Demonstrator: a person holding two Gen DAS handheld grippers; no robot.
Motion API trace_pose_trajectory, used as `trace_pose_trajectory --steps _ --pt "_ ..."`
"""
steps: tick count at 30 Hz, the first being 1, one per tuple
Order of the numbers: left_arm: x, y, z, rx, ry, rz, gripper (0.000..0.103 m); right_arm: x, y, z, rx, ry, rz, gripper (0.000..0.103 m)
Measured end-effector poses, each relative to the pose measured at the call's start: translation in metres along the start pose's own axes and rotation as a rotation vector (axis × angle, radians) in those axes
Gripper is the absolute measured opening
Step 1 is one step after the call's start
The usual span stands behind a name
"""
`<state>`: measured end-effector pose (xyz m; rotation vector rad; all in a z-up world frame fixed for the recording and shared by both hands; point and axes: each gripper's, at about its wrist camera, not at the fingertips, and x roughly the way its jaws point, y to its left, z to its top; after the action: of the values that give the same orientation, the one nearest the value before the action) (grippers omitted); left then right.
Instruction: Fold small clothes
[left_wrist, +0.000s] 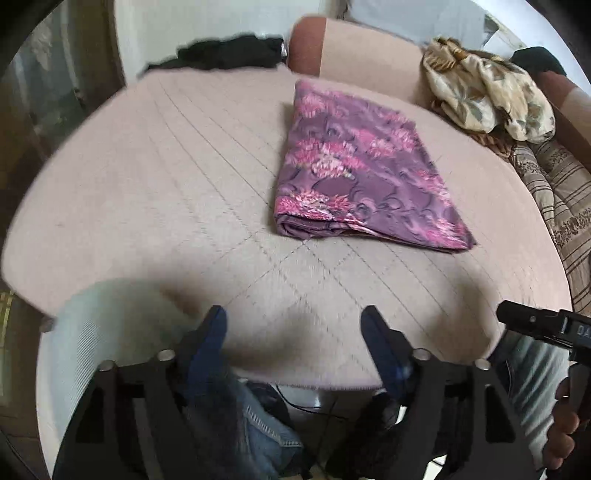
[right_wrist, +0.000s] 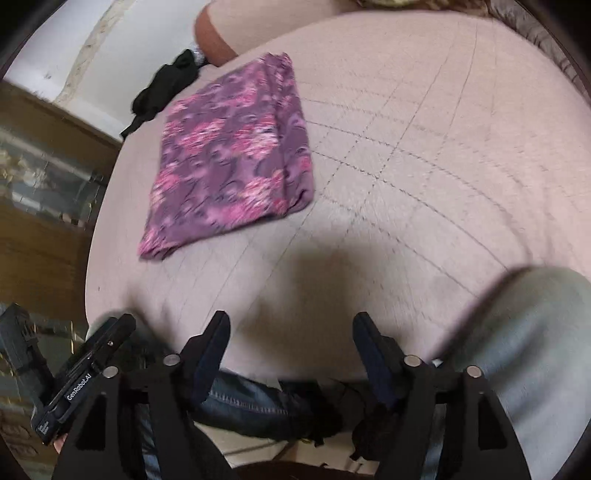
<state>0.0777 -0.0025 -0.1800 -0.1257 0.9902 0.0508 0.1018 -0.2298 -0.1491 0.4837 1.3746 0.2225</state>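
Observation:
A purple cloth with pink flowers lies folded into a flat rectangle on the beige quilted cushion; in the right wrist view the folded cloth sits at the upper left. My left gripper hovers over the cushion's near edge, open, nothing between its fingers, well short of the cloth. My right gripper is also open and empty above the near edge, to the right of the cloth. The right gripper's black body shows at the right edge of the left wrist view.
A black garment lies at the far edge of the cushion. A cream floral cloth is heaped on the sofa arm at the far right. A striped brown fabric borders the right side. The person's jeans and pale sleeve are below.

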Motion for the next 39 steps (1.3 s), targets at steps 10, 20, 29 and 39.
trace_pose_trajectory --steps 10,20,29,39 --pt "-0.117 -0.028 -0.003 0.082 -0.189 0.063 0.085 -0.115 0.051 -0.037 -0.118 -0.185 -0.119 0.087" --pt "-0.21 -0.026 0.004 0.044 -0.3 0.045 0.086 -0.195 0.098 -0.056 -0.162 -0.292 -0.135 0.087" --pt "-0.252 -0.039 0.006 0.06 -0.354 0.046 0.09 -0.246 0.138 -0.075 -0.263 -0.431 -0.185 0.089" --pt "-0.259 -0.046 0.003 0.071 -0.372 0.056 0.094 -0.262 0.145 -0.082 -0.289 -0.472 -0.227 0.09"
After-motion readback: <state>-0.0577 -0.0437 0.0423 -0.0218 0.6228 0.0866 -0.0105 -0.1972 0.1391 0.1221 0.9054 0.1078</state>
